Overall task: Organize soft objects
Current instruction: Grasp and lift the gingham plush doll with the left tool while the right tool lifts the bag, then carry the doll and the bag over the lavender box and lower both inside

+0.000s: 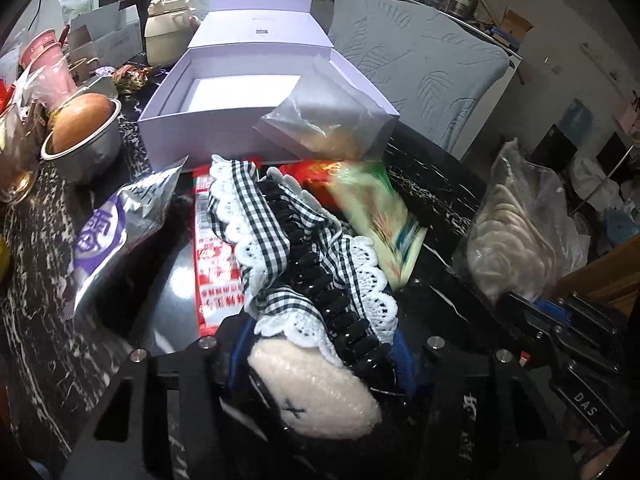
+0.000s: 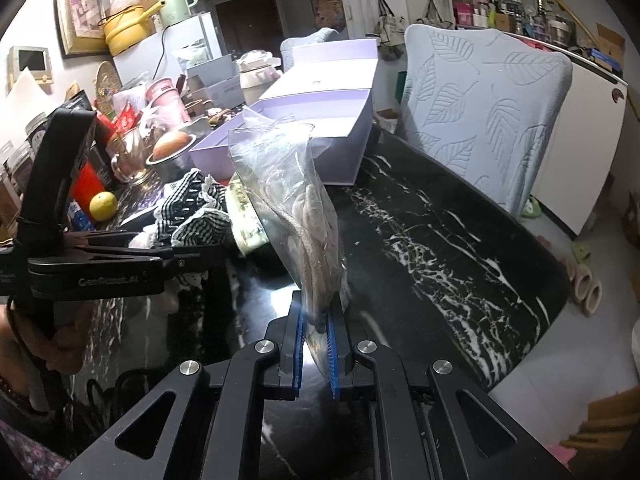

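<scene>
Pinching a clear bag (image 2: pixel 296 216) of pale soft stuff, the right gripper (image 2: pixel 316 330) fingers are nearly closed. Left gripper (image 1: pixel 320 356) clamps a gingham lace bundle (image 1: pixel 296 248) above the table (image 2: pixel 440 240). Lavender box (image 1: pixel 224 120) sits open, just a white insert inside.

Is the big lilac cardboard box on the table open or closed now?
Open. The lilac cardboard box has its lid standing up behind, and its white inside bottom shows.

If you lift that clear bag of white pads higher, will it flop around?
Probably yes. The clear bag is thin crinkly plastic pinched only at its bottom by the right gripper, so its top likely sways. The pads inside look light and may slide about.
</scene>
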A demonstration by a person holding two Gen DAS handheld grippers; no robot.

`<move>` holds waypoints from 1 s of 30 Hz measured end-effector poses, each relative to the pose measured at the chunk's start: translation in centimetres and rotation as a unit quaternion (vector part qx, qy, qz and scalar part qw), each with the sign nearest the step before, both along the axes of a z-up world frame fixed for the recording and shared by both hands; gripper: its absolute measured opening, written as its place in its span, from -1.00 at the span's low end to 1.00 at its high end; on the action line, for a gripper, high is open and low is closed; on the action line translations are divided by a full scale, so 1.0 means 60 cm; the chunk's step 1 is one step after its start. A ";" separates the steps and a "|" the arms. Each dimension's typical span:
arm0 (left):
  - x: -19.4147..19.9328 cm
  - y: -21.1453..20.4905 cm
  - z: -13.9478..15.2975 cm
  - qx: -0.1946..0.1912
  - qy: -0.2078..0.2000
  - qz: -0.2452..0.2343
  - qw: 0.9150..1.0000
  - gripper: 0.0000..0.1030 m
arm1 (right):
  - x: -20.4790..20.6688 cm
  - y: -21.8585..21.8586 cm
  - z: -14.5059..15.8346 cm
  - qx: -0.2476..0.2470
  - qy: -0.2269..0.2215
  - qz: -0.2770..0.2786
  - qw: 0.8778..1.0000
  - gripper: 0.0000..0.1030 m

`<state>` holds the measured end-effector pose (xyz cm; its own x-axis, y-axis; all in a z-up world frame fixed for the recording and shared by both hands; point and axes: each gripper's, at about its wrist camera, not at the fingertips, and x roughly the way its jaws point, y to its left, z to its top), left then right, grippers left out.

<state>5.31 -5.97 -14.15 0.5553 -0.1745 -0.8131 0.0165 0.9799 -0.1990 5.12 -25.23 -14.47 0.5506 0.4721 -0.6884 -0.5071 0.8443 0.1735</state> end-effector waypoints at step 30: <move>-0.114 -0.002 0.098 -0.008 -0.078 -0.018 0.997 0.09 | -0.094 0.038 0.052 0.026 -0.029 0.062 0.997 -0.81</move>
<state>-1.56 -6.12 -8.30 0.6683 -0.2089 -0.7140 0.0846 0.9749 -0.2060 -0.55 -22.96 -11.35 0.5236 0.5733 -0.6302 -0.6182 0.7647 0.1820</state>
